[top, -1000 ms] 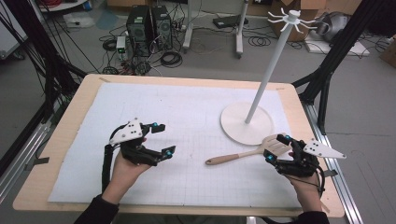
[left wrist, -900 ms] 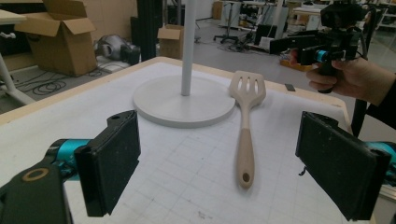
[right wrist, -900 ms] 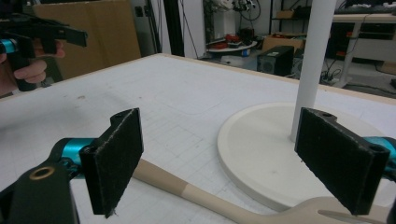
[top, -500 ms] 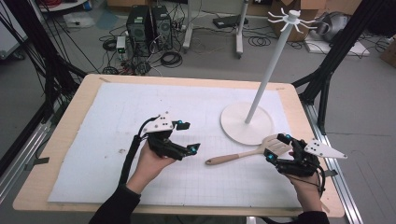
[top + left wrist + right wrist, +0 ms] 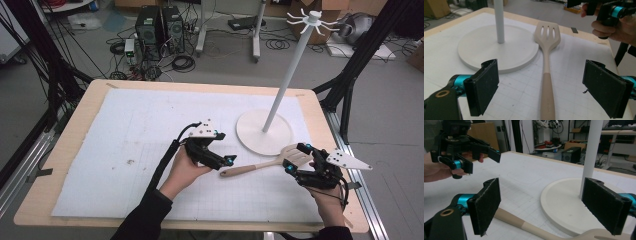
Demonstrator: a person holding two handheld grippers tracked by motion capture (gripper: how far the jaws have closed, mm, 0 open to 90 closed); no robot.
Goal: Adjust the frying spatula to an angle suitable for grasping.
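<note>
Spatula (image 5: 260, 165) lies flat on the white mat (image 5: 125, 135) of the surface, slotted head just beside the rim of the stand base (image 5: 264, 132), handle pointing away from the base toward my left gripper (image 5: 224, 160). The landmark for all positions is that round base with its upright pole (image 5: 287, 70).

My left gripper has its fingers (image 5: 484, 87) spread wide apart and holds nothing; in the left gripper view the handle (image 5: 547, 95) runs up between them, roughly centred. My right gripper (image 5: 296, 159) hovers at the head end, close to the base rim, fingers (image 5: 486, 205) likewise wide apart and empty, with the spatula passing below them.

Step in hand, as I judge it: closing the left fingers on the handle. To do it well:

1. Lower until both pads straddle the darker grip section, the end farthest from the base.
2. Keep the pads parallel to the handle axis.
3. Close squarely, avoiding the mat.
4. Keep the head clear of the base rim on lifting.
</note>
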